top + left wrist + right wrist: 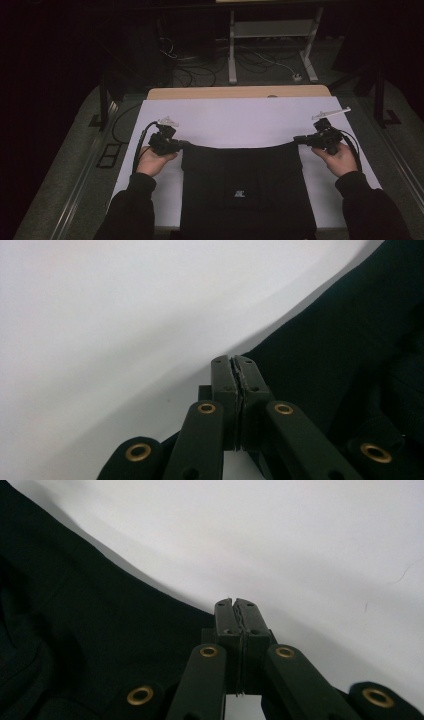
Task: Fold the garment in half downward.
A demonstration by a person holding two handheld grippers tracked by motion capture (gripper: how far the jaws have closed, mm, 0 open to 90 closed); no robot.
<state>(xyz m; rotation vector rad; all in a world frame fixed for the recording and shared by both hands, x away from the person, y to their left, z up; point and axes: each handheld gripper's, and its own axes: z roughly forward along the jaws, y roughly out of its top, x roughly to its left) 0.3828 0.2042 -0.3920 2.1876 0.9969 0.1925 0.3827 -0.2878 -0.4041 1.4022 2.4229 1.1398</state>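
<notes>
White sheet-covered table [225, 120] lying beneath, my left gripper [181, 144] and right gripper [297, 139] are clenching the black fabric garment's [245, 185] corners; uneven pulling risks slipping.

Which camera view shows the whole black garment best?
The high view: there the black garment lies spread on the white table cover, held between the left gripper and the right gripper. Each gripper view gives just a dark stretch of its cloth beside the shut jaws.

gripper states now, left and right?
Left gripper: closed, pinching the black garment at its far left corner.
Right gripper: closed on the far right corner.
</notes>
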